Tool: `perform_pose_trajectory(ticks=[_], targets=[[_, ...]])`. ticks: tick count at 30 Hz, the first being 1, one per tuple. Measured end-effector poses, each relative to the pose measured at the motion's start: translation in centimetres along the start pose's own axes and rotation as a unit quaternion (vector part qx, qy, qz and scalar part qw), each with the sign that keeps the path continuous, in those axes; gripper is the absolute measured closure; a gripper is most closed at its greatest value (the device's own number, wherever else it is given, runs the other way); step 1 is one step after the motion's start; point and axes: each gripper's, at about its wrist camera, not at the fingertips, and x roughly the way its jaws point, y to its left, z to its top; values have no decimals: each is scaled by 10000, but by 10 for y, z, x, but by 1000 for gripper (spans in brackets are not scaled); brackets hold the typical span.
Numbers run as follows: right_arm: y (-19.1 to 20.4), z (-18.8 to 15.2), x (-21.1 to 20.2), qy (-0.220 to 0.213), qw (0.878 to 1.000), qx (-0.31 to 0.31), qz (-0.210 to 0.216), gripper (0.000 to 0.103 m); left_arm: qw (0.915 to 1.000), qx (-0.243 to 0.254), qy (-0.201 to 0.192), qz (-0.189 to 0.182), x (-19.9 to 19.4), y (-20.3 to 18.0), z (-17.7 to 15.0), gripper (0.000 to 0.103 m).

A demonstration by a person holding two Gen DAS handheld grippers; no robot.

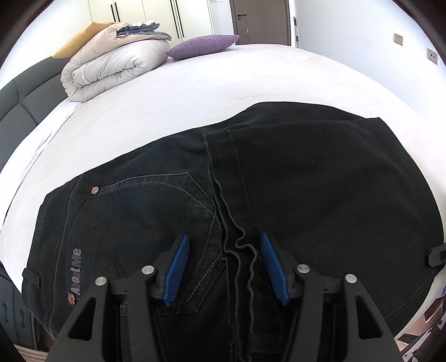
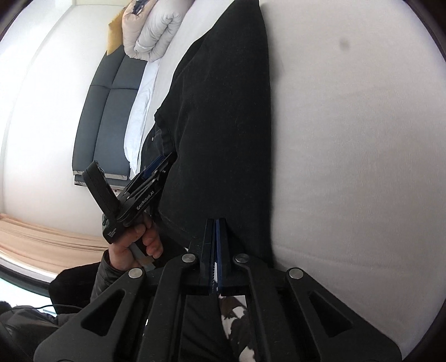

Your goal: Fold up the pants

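Note:
Black jeans (image 1: pixel 306 181) lie folded on a white bed (image 1: pixel 195 92), back pocket and "AboutMe" print at the left. My left gripper (image 1: pixel 224 242) points down at the near part of them, open, its blue pads (image 1: pixel 178 267) standing either side of a wavy raw seam. In the right wrist view the jeans (image 2: pixel 223 111) run away up the frame. My right gripper (image 2: pixel 216 222) is shut, pads together, its tip at the jeans' near edge; whether cloth is caught between them I cannot tell. A hand (image 2: pixel 139 239) holds the left gripper (image 2: pixel 157 167) at the jeans' left side.
A rolled grey duvet (image 1: pixel 111 64) and a purple cushion (image 1: pixel 203 46) sit at the far end of the bed. A dark padded headboard (image 1: pixel 16 103) runs along the left. Bare white sheet (image 2: pixel 348 139) spreads right of the jeans. A door (image 1: pixel 262 19) and wardrobes stand behind.

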Motion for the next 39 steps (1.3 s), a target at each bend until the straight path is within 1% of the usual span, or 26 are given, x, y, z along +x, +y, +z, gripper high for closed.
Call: perform_pose_trajectory(ticks=[4, 7, 8, 9, 10, 11, 12, 13, 14, 15, 17, 18, 19, 20, 21, 23, 24, 25, 26, 27, 28, 30, 32, 35, 37, 39], targets=[[4, -3, 4, -131, 9998, -116, -58, 103, 9984, -490, -38, -296, -7, 14, 0, 45], [4, -4, 6, -179, 9997, -141, -80, 103, 9923, -1051, -152, -639, -24, 34, -7, 45], [5, -4, 7, -188, 9997, -152, -89, 103, 9886, -1292, -253, -735, -32, 42, -12, 42], [5, -5, 8, -196, 9997, -151, -88, 103, 9811, -1680, -446, -855, -44, 58, -19, 39], [2, -5, 7, -201, 9997, -146, -85, 103, 9731, -2014, -619, -928, -53, 73, -27, 28], [3, -5, 8, -208, 9996, -146, -86, 103, 9626, -2399, -793, -976, -63, 90, -35, 20], [3, -5, 8, -216, 9996, -144, -83, 103, 9488, -2838, -959, -999, -73, 110, -46, 18], [1, -5, 6, -228, 9996, -143, -71, 103, 9324, -3282, -1098, -1044, -80, 132, -58, 17], [1, -6, 5, -239, 9996, -147, -59, 103, 9124, -3742, -1220, -1122, -86, 155, -71, 17], [0, -7, 5, -250, 9996, -141, -50, 103, 8866, -4256, -1371, -1181, -93, 180, -87, 17], [-1, -8, 3, -281, 9995, -138, -43, 103, 8454, -4939, -1644, -1195, -102, 214, -115, 17], [-2, -8, 2, -294, 9995, -131, -36, 103, 8215, -5286, -1784, -1178, -105, 230, -132, 17], [-4, -9, 0, -308, 9995, -105, -18, 103, 8062, -5504, -1837, -1158, -105, 240, -143, 17], [-5, -9, 0, -326, 9994, -71, -6, 103, 7931, -5689, -1836, -1168, -104, 249, -153, 17], [-5, -9, 0, -345, 9994, -48, -7, 103, 7779, -5897, -1777, -1246, -99, 256, -162, 17], [-5, -9, -1, -373, 9993, -9, -12, 103, 7544, -6162, -1719, -1472, -89, 262, -173, 17], [-5, -9, -2, -386, 9993, 13, -9, 103, 7453, -6241, -1682, -1634, -83, 261, -175, 17], [-6, -9, -2, -398, 9992, 34, -4, 103, 7443, -6259, -1609, -1684, -79, 260, -176, 17], [-6, -10, -2, -405, 9992, 54, -3, 103, 7460, -6272, -1485, -1674, -75, 258, -175, 17], [-6, -9, -2, -407, 9991, 72, -7, 103, 7454, -6291, -1422, -1688, -72, 256, -176, 17], [-5, -9, -2, -405, 9991, 90, -14, 103, 7419, -6324, -1394, -1740, -67, 253, -180, 18], [-5, -8, -2, -403, 9991, 116, -25, 103, 7321, -6400, -1341, -1908, -61, 253, -179, 18], [-5, -8, -2, -410, 9991, 132, -37, 103, 7234, -6456, -1372, -2027, -57, 250, -180, 18], [-5, -8, -3, -416, 9990, 142, -47, 103, 7170, -6493, -1370, -2132, -55, 249, -183, 18], [-5, -8, -3, -416, 9990, 140, -53, 103, 7151, -6499, -1370, -2179, -56, 248, -184, 18], [-5, -8, -3, -414, 9990, 143, -50, 103, 7184, -6466, -1351, -2180, -56, 244, -184, 20]])
